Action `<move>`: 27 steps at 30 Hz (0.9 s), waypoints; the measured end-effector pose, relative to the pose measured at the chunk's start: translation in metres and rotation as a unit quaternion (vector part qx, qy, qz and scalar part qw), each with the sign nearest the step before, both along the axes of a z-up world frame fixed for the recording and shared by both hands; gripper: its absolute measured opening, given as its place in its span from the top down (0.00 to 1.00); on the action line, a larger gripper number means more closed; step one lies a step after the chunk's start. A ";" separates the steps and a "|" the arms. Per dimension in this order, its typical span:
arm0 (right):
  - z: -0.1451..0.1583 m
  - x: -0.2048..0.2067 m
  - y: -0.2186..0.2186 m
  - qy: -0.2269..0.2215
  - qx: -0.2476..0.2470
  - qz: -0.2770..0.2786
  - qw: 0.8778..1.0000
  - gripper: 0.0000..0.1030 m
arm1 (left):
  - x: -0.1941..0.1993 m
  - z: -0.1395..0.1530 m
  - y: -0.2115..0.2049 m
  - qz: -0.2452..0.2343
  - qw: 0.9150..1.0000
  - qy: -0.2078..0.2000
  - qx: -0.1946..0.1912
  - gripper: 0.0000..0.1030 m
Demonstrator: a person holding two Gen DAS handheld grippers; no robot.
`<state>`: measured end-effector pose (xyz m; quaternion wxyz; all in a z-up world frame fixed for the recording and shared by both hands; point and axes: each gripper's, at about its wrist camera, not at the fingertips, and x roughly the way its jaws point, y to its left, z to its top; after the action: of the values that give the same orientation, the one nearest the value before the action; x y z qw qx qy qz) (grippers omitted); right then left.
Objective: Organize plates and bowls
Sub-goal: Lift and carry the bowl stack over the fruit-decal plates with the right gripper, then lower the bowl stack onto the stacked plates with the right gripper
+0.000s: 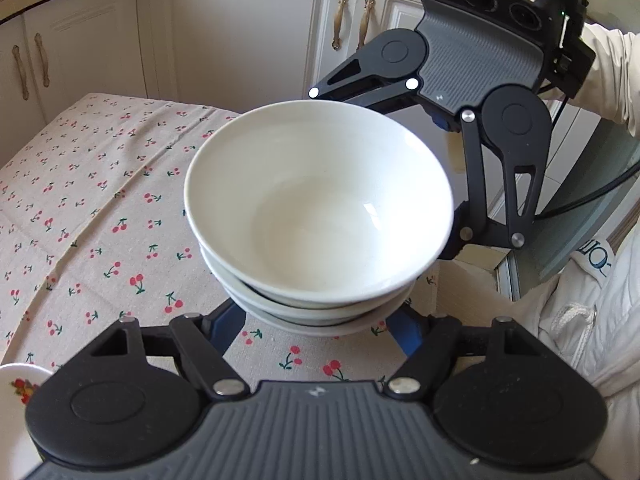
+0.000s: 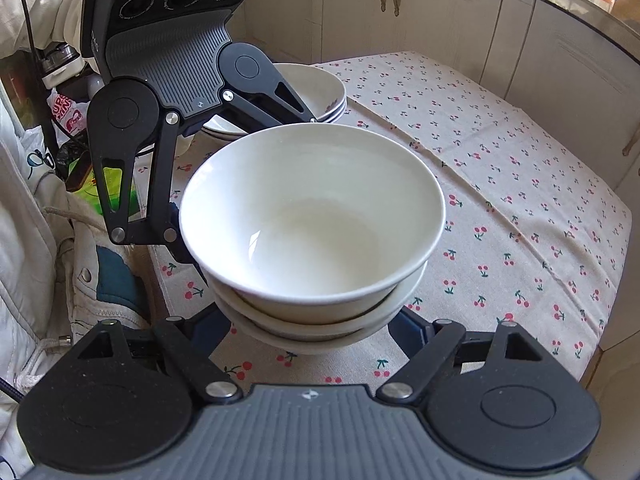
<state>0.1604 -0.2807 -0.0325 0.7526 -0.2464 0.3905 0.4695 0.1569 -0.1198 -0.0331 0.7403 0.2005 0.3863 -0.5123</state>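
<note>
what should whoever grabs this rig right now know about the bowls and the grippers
Left hand-held gripper: shut on the bowl stack, fingers either side of the bottom bowl.
Right hand-held gripper: comes in from the opposite side and straddles the same bottom bowl; fingertips hidden, so grip unclear.
Things: three white bowls nested, near the edge of the cherry-print tablecloth. A plate stack sits behind the left hand-held gripper.
Done: bowls and plates are each stacked.
Left: probably move the bowl stack to its place. Confirm both grips first.
</note>
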 end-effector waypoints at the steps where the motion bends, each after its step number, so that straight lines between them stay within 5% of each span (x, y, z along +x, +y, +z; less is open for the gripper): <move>1: 0.003 -0.001 0.004 -0.004 -0.001 0.005 1.000 0.14 | -0.002 0.003 0.005 0.006 1.000 -0.003 -0.001 0.26; 17: 0.037 0.021 0.118 -0.059 -0.010 0.117 0.991 0.14 | -0.026 0.044 0.112 0.120 0.991 -0.066 -0.002 0.26; 27: 0.033 0.041 0.176 -0.064 -0.014 0.166 0.984 0.14 | -0.017 0.043 0.161 0.168 0.983 -0.068 0.009 0.26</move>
<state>0.2009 -0.1046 0.0008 0.6842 -0.3478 0.3013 0.5658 0.1402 0.0412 0.0095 0.8387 0.1734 0.3678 -0.3624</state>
